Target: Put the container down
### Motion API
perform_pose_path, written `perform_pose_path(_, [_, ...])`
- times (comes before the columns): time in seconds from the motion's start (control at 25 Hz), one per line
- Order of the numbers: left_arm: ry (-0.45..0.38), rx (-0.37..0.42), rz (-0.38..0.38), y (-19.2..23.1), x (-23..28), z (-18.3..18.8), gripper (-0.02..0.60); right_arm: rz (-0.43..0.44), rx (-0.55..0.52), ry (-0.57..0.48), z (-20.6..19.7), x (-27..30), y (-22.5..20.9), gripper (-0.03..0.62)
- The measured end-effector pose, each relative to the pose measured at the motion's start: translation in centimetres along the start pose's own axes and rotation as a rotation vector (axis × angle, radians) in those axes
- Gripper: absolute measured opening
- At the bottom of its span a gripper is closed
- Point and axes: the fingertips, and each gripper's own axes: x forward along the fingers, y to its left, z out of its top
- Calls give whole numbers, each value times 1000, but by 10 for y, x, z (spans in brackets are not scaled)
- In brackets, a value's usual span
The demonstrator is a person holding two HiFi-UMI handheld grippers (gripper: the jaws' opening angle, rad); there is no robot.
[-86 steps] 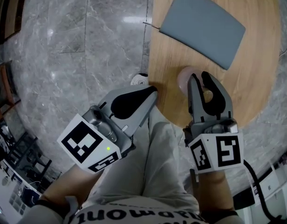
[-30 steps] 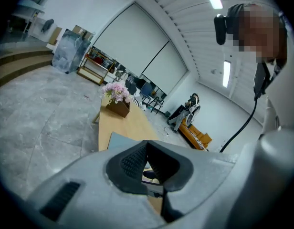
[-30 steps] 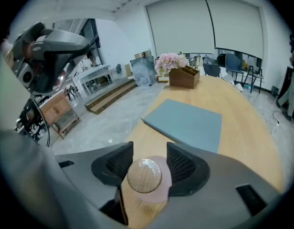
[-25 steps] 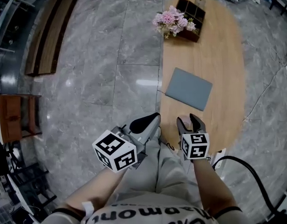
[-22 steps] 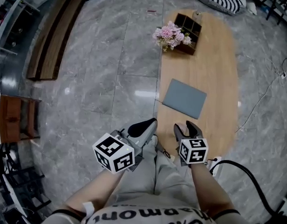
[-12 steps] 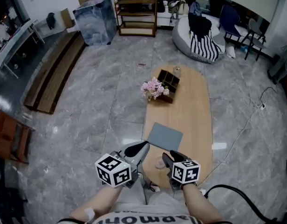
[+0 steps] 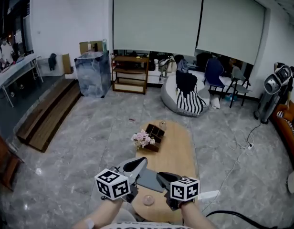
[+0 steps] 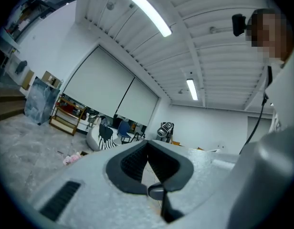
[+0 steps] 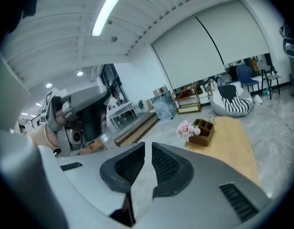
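Observation:
The container (image 7: pixel 148 200), a small pale pink round pot, stands on the near end of the oval wooden table (image 7: pixel 180 159). It sits low between my two grippers and neither touches it. My left gripper (image 7: pixel 143 160) hangs over the table's left edge with its jaws together and nothing in them; its tips (image 8: pixel 147 143) meet in the left gripper view. My right gripper (image 7: pixel 159 175) is just right of the container. Its jaws are closing, with a narrow gap (image 9: pixel 148 147) and nothing between them.
A grey flat pad (image 7: pixel 149 179) lies on the table beyond the grippers. Farther along stand pink flowers (image 7: pixel 142 138) and a dark wooden compartment box (image 7: pixel 154 131). Grey marble floor surrounds the table; a striped beanbag (image 7: pixel 183 99), chairs and shelves line the far wall.
The head view has swung up from the tabletop to the whole room. The right gripper's jaws have narrowed from wide open. The container stays on the table, clear of them.

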Motion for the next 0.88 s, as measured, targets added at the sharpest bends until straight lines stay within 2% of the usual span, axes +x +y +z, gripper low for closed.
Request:
perform_pose_path(0.08, [-28, 15, -7, -10, 0, 15, 15, -10, -42, -76, 38, -18, 9, 43])
perform_pose_path(0.2, [-59, 42, -12, -22, -4, 35, 15, -80, -157, -163, 88, -46, 20, 35])
perform_pose_path(0.36, [-84, 71, -24, -29, -7, 52, 15, -198, -353, -221, 130, -78, 33, 32])
perform_pose_path(0.44, [-92, 85, -31, -32, -6, 58, 15, -242, -409, -238, 141, -89, 35, 31])
perform_pose_path(0.6, [-97, 113, -50, -41, -3, 65, 15, -297, -396, -257, 148, -105, 26, 24])
perform_pose_path(0.88, [-110, 138, -63, -49, -6, 71, 15, -334, -333, -297, 153, -125, 14, 15])
